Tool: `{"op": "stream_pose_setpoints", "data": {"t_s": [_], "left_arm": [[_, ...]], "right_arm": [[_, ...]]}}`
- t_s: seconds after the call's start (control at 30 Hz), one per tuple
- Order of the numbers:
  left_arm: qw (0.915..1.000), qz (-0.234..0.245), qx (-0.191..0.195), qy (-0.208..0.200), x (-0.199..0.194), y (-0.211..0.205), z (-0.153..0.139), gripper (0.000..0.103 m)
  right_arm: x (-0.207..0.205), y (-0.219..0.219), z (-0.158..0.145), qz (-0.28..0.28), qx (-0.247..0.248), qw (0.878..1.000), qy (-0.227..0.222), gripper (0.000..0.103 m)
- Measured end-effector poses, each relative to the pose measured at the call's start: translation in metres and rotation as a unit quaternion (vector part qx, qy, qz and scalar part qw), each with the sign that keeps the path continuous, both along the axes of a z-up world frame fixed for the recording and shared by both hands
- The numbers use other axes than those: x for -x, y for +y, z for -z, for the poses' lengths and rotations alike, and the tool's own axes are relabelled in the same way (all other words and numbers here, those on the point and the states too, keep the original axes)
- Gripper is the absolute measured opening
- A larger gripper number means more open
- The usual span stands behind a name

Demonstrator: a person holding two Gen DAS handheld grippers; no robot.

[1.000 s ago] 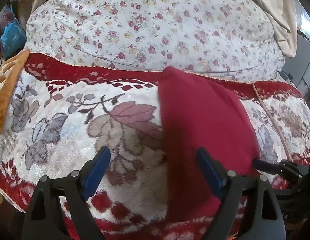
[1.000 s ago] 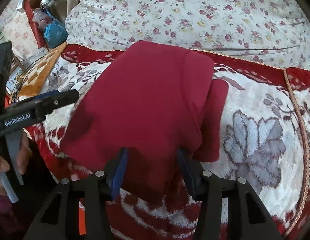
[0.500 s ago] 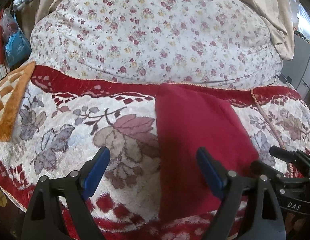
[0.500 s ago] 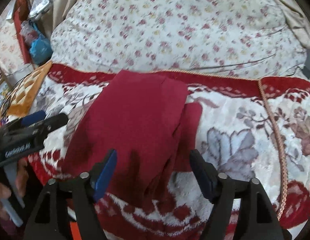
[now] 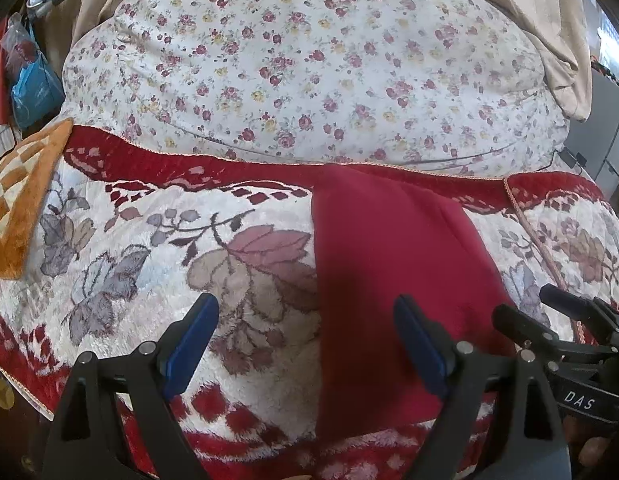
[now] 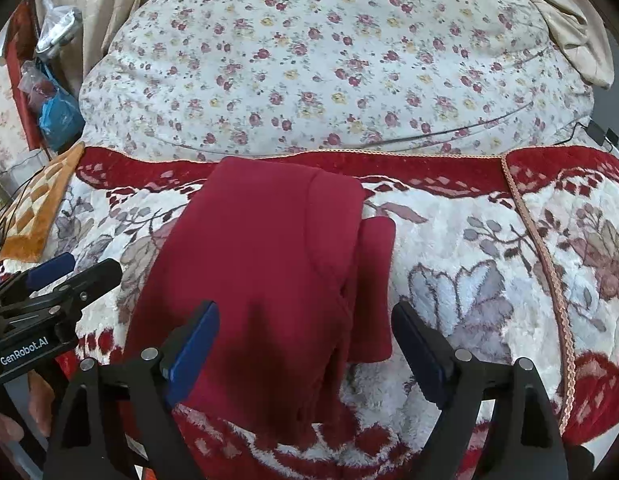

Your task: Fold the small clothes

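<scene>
- Presently, red garment [image 6: 261, 272]: folded, lying on the plush blanket [image 6: 469, 248] just below its red border.
- Right gripper [image 6: 305, 344]: jaws opening, nothing pinched; a careless regrasp could drag layers askew.
- Left gripper [image 5: 305, 344]: jaws apart, straddling the garment's left edge; may snag blanket pile.

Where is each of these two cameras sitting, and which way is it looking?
Left wrist view: sits on the left gripper, looking down past its open blue-padded fingers at the red garment on the blanket; the right gripper shows at the right edge.
Right wrist view: sits on the right gripper, its jaws opening above the garment; the left gripper and fingers of a hand show at left.
Shared: the garment, the blanket, the floral quilt.
</scene>
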State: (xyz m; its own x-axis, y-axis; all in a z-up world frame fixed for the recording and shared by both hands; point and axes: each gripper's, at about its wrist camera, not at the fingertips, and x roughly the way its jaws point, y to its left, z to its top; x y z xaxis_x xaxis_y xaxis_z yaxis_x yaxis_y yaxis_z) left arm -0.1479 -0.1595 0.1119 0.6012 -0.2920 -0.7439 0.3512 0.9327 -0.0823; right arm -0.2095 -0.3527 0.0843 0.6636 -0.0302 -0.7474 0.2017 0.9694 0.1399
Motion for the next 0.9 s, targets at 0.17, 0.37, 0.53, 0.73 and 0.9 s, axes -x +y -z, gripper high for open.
{"op": "stream_pose_setpoints", "data": {"t_s": [0.17,0.37,0.53,0.73,0.9], "left_arm": [[1.0,0.005,-0.003,0.001,-0.001,-0.002,0.002,0.088],[1.0,0.004,-0.004,0.0,-0.002,-0.003,0.004,0.088],[1.0,0.003,-0.007,0.001,-0.004,-0.003,0.007,0.088],[0.9999,0.005,-0.01,0.001,-0.004,-0.004,0.008,0.088],[0.9999,0.007,-0.012,0.002,-0.006,-0.004,0.009,0.088]], "right_arm": [[-0.001,-0.003,0.002,0.002,-0.001,1.0,0.003,0.091],[-0.003,-0.004,0.005,0.001,-0.002,1.0,0.008,0.091],[-0.004,-0.004,0.006,-0.001,-0.002,1.0,0.01,0.091],[-0.006,-0.005,0.008,-0.002,-0.004,1.0,0.014,0.091],[-0.007,-0.006,0.009,-0.001,-0.01,1.0,0.015,0.092]]}}
